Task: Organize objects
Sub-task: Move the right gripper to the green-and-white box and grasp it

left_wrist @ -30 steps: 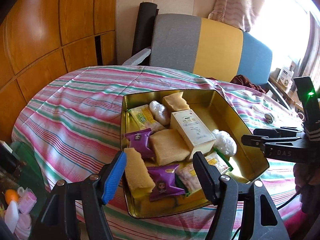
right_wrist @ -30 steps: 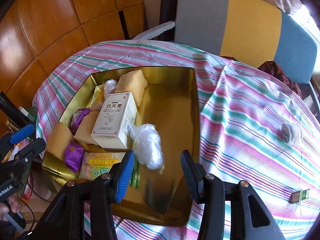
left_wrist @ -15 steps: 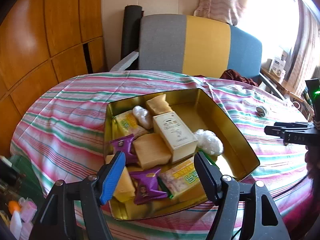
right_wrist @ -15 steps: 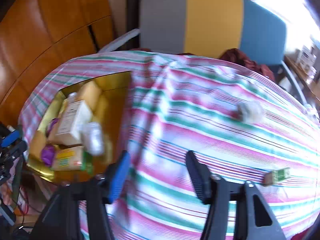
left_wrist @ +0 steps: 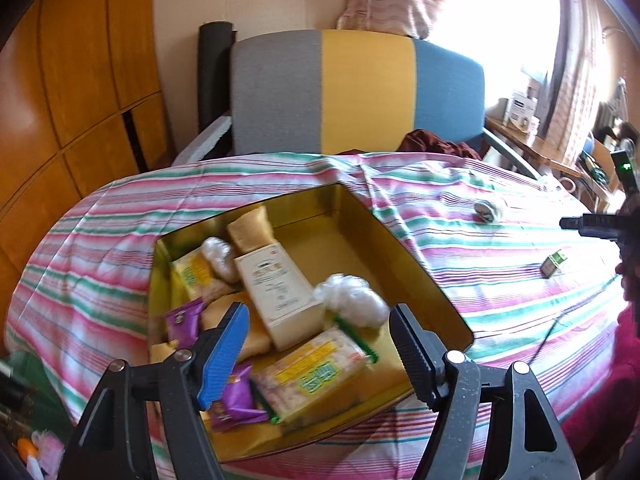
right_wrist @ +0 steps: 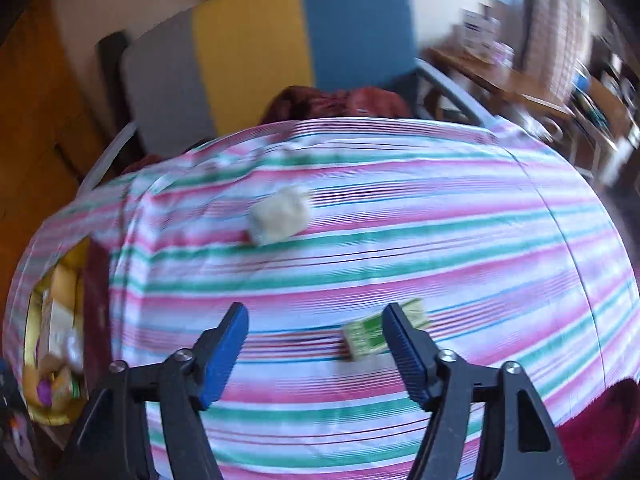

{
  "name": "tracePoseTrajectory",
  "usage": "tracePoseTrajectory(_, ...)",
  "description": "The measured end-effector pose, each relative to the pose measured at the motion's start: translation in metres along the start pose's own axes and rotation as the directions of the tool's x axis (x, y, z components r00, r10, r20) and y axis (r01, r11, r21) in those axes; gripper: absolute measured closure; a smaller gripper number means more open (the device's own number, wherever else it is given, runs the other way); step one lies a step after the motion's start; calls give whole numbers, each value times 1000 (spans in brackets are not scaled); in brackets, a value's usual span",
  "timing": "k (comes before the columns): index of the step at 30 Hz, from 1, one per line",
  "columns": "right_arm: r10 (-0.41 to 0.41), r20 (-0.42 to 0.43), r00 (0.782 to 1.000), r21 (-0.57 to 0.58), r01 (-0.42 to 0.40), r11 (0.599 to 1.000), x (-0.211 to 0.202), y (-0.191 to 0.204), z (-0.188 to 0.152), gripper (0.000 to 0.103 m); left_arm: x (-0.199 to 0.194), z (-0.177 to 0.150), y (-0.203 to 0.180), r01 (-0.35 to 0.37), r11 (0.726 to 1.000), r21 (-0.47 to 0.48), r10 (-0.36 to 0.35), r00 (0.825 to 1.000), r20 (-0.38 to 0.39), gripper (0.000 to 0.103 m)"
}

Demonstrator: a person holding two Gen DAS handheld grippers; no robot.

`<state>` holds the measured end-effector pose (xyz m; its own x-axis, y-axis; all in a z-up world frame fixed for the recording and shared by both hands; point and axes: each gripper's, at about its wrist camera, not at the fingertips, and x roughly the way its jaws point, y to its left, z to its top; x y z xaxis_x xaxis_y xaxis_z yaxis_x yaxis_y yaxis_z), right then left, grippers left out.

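wood-panel wall (left_wrist: 72,92) | tricolour chair (left_wrist: 360,92) | bright curtained window (left_wrist: 500,20)

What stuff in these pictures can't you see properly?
- Small green box, right wrist view: motion blur smears its print, and the right gripper covers one end.
- White box, left wrist view: label too small to read.
- Purple packets, left wrist view: partly behind the left gripper.

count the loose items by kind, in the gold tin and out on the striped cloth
Purple snack packets: 2
Yellow-green printed packs: 2
Plain yellow pouches: at least 2
White plastic-wrapped balls in the gold tin: 2
Cream carton box: 1
Pale ball on the striped cloth: 1
Small green box: 1
Total: at least 11
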<state>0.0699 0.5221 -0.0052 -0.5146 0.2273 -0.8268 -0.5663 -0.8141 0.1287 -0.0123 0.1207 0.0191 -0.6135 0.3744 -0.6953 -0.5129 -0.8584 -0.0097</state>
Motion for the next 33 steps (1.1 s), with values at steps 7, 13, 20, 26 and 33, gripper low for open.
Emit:
tracePoseTrajectory(7,-10,-89,996,156,23,987,31,-52,4,26,10,7,-23,41,998,39,-40,999,-16,29)
tracePoseTrajectory(13,-61,-107,992,-2,61,998,52,-36,-4,24,16,17,-45,76,994,77,-74,997,-27,29)
tracePoseTrajectory(20,-123,-163,979,-246,81,966,72,-11,-7,19,24,29,-69,114,986,120,-110,993,-38,29)
tracePoseTrajectory(26,-96,-192,977,-239,48,970,85,-21,-9,19,31,50,-94,159,977,145,-156,987,-29,27)
tracePoseTrajectory(33,-88,-180,980,-210,49,976,83,-26,-11,29,59,68,-140,218,958,187,-206,975,-81,27)
